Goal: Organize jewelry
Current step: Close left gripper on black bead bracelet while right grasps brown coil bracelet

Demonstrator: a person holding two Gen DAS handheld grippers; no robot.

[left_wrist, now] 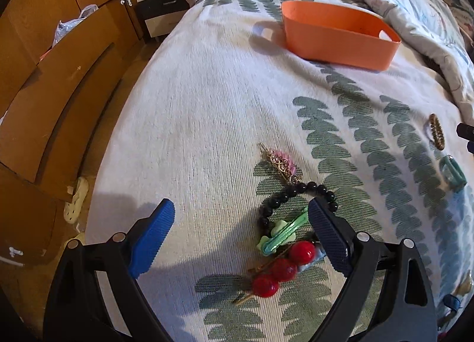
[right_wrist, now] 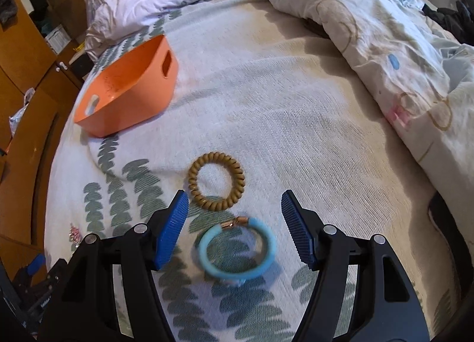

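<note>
We hold two sets of blue-padded tongs above a bed spread with a white, leaf-patterned blanket (right_wrist: 266, 99), both tilted steeply downward over scattered jewelry. Beneath the right gripper (right_wrist: 235, 228), whose jaws stand released and grasp nothing, lies a light blue bangle (right_wrist: 237, 253), framed between the pads but untouched; just beyond it rests a tan coiled hair tie (right_wrist: 216, 185). The bangle looks light, rigid and smooth, so we judge it likely to slip unless pinched across its band, away from the small metal clasp at its far edge; the coil should be soft and springy, forgiving anywhere along its ring. Under the left gripper (left_wrist: 241, 238), likewise released and empty, sits a small heap: a black bead bracelet (left_wrist: 277, 202), a green hair clip (left_wrist: 280, 234), a pin with three red balls (left_wrist: 281, 269) and, a little farther off, a pink and gold hair clip (left_wrist: 283, 164). These overlap (so lifting one may drag a neighbour). The beads would drape loosely; the clips seem stiff and thin. An orange basket (right_wrist: 130, 96) waits far off to the left, apparently empty.
</note>
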